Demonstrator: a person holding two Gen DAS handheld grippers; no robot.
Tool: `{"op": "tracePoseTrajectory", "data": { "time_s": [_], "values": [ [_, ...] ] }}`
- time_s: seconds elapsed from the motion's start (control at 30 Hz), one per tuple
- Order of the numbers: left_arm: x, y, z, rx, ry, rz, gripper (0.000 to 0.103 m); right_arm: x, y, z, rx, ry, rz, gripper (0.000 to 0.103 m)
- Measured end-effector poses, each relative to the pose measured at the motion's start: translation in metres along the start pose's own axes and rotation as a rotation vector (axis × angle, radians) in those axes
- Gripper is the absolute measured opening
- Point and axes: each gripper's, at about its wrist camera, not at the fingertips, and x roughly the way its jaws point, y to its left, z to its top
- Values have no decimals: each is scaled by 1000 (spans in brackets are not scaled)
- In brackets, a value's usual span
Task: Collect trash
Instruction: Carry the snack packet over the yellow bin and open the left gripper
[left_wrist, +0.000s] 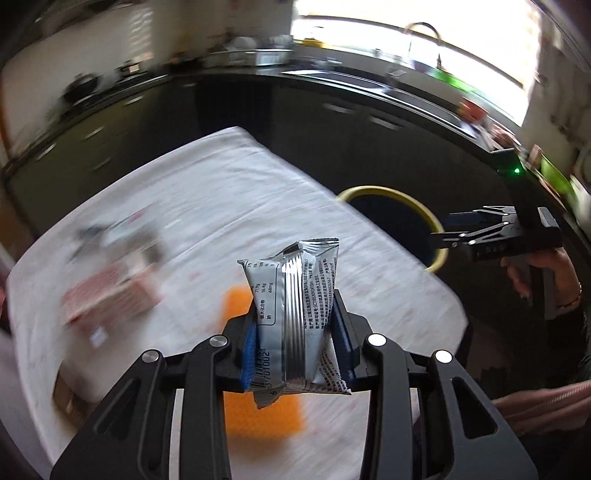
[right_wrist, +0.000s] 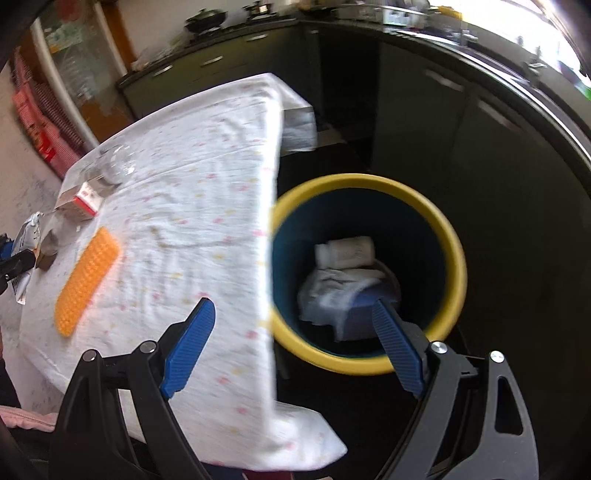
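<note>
left gripper (left_wrist: 295, 328) has its jaws clamped on a silver wrapper (left_wrist: 295, 314), blue pads pressing both sides, the packet standing upright above the bench (left_wrist: 221, 192) with its white cloth. below it an orange pad (left_wrist: 258, 402) lies on the cloth, and a blurred red-and-white box (left_wrist: 107, 299) sits off to the left. right gripper (right_wrist: 295, 339) hangs over the bench edge with jaws wide and nothing between them, just above the yellow-rimmed bin (right_wrist: 452, 258). inside the bin, crumpled white tissue (right_wrist: 332, 295) and a white roll (right_wrist: 345, 251).
</note>
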Motion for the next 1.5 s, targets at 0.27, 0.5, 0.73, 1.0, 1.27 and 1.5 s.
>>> {"op": "tracePoseTrajectory", "data": {
  "time_s": [0.27, 0.5, 0.73, 1.0, 1.27, 1.5],
  "values": [
    [79, -75, 76, 91, 81, -180, 35, -20, -61, -27, 119, -25, -40, 82],
    [171, -124, 123, 133, 161, -191, 35, -20, -100, -50, 204, -15, -45, 82],
    [236, -143, 141, 113, 199, -145, 69, -13, -118, -56, 236, 8, -45, 83],
    [173, -137, 139, 122, 67, -106, 76, -11, -107, -54, 204, 5, -14, 83],
    [45, -100, 89, 87, -98, -33, 91, 1, -73, -48, 134, 35, 27, 83],
    [-54, -25, 19, -18, -176, 159, 98, 8, 1, -25, -32, 57, 79, 83]
  ]
}}
